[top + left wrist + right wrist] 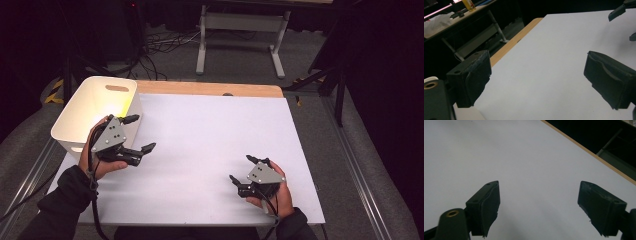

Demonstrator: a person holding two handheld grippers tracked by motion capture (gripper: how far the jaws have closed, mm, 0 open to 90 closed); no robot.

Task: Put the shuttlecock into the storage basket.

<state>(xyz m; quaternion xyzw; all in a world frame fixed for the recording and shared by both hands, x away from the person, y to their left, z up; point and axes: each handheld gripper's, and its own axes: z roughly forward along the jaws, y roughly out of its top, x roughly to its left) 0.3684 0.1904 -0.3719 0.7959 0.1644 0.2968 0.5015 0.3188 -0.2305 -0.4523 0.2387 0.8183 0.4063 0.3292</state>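
both jaws spread and empty, the left gripper (138,134) hovers just beside the white plastic handled bin (82,114) at the far left of the white-topped table (215,145) while the right gripper (248,169) hangs near right, so a careless leftward swing could knock the bin's wall.

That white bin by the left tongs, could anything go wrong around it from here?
Possibly. The white bin sits at the table's left edge, close beside the open left tongs; a careless swing might nudge it off. The right tongs, also open, hold nothing, and their trailing cable hangs over the near edge, where it might snag.
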